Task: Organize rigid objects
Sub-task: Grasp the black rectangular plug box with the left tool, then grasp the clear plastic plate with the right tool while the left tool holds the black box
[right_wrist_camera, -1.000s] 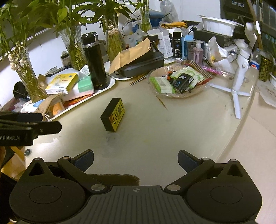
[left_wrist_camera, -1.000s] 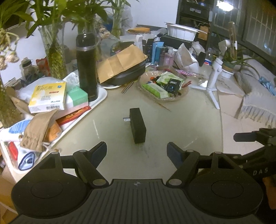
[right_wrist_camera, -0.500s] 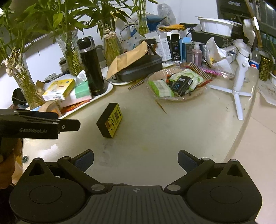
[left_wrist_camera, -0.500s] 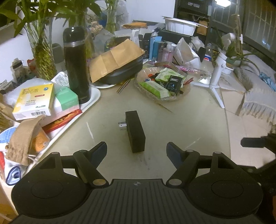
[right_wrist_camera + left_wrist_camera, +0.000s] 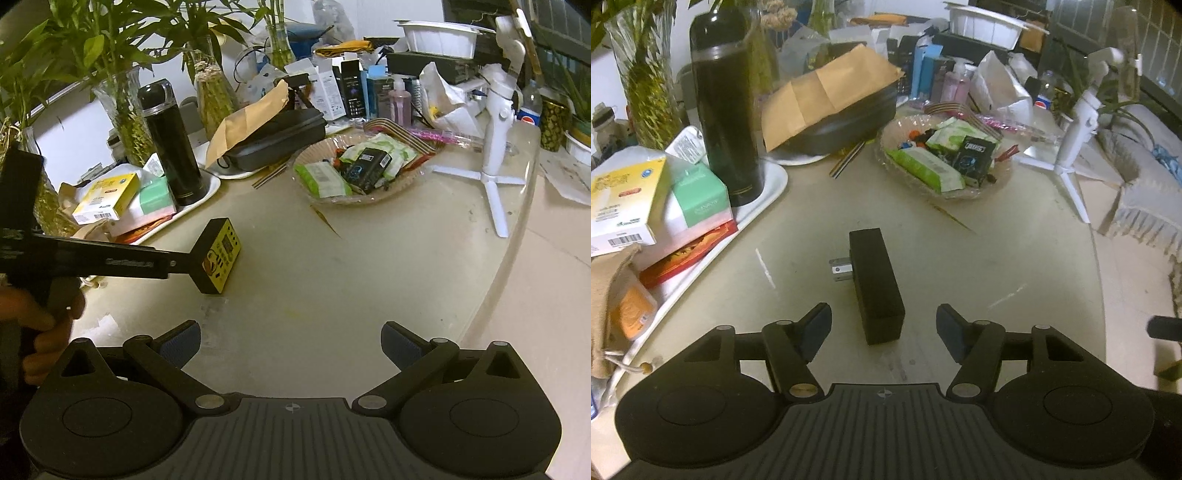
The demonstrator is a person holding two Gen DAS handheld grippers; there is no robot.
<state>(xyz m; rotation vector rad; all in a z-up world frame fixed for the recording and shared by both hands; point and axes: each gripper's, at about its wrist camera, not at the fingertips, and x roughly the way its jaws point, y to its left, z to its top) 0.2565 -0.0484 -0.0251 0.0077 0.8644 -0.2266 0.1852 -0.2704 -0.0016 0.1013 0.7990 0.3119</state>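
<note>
Black-and-yellow plug block [image 5: 877, 284], frame centre, sits btwn closing left gripper [image 5: 882, 326] pads w/o contact, could tip over if nudged; right gripper [image 5: 290, 345] gapes empty.

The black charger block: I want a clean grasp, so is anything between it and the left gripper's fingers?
No. In the left wrist view the black charger block sits between the closing left gripper fingers, only bare tabletop around it.
</note>
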